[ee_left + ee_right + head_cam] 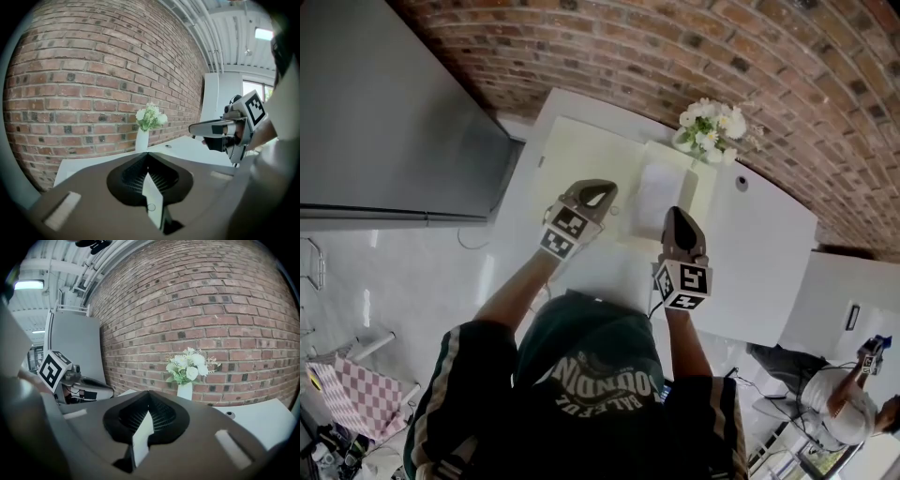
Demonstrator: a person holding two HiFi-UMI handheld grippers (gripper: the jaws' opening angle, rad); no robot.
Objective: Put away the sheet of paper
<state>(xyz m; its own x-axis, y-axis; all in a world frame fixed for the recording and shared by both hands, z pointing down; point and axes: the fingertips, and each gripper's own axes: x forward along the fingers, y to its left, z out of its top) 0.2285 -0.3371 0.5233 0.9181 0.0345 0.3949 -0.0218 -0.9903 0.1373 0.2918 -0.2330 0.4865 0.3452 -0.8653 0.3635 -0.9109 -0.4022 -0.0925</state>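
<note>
The sheet of paper (152, 197) is off the table, held edge-on as a thin white strip pinched btwn the closed jaws of the left gripper (147, 154). The right gripper (149, 393) is closed on a matching white strip. In the head view the white patch btwn the two grippers can't be told apart from the tabletop.

Both forearms are bare and reach fwd from a bent-elbow pose close to the torso. The grippers are side by side at about the same height, near each other but not touching, w/ marker cubes toward the person. The left gripper angles slightly inward; the right points straight ahead. Each gripper view shows the other gripper off to its side & looks level at the brick wall (675, 47).

Under & ahead of the grippers lies a pale yellow folder (581, 155) on the white table (759, 253), w/ a white rectangle (652, 192) on its right part, just ahead of the right gripper. A vase of white flowers (710, 129) stands at the table's far edge by the wall.

Bare white top runs right of the right gripper to the table's right edge, w/ a small dark hole (741, 183) in it. A grey cabinet (384, 112) stands close along the table's left side. A second person (844, 398) is lower right & a checked cloth (356, 394) lower left, both well apart from the table.
</note>
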